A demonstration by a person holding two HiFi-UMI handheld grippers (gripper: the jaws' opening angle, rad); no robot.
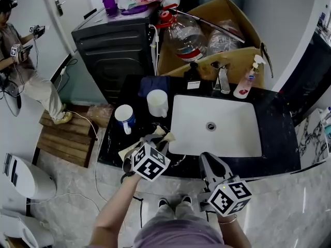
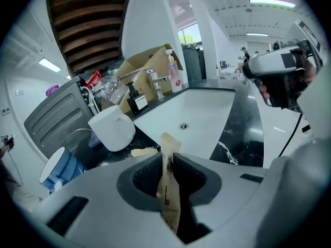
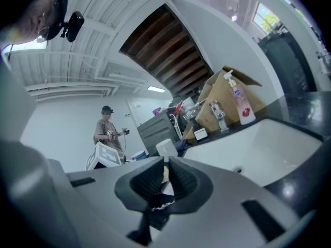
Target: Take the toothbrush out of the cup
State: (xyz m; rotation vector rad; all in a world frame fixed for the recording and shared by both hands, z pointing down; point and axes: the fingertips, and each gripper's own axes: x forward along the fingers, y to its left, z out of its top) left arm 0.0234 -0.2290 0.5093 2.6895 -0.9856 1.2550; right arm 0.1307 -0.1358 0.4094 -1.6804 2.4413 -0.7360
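Toothbrush clear of the cup!
The toothbrush (image 2: 168, 187), a flat tan strip with dark print, stands near upright, pinched in the left gripper (image 2: 166, 159) just left of the sink (image 1: 232, 138). The white cup (image 1: 158, 103) sits upright at the sink's left edge.

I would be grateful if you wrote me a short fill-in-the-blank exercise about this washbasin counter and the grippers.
1. The gripper clamping the beige strip is the person's ___ one.
2. On the counter, the white cup stands between the blue-and-white mug and the ___.
3. The pink-labelled pump bottle stands just right of the ___.
Missing words: left; sink; faucet.
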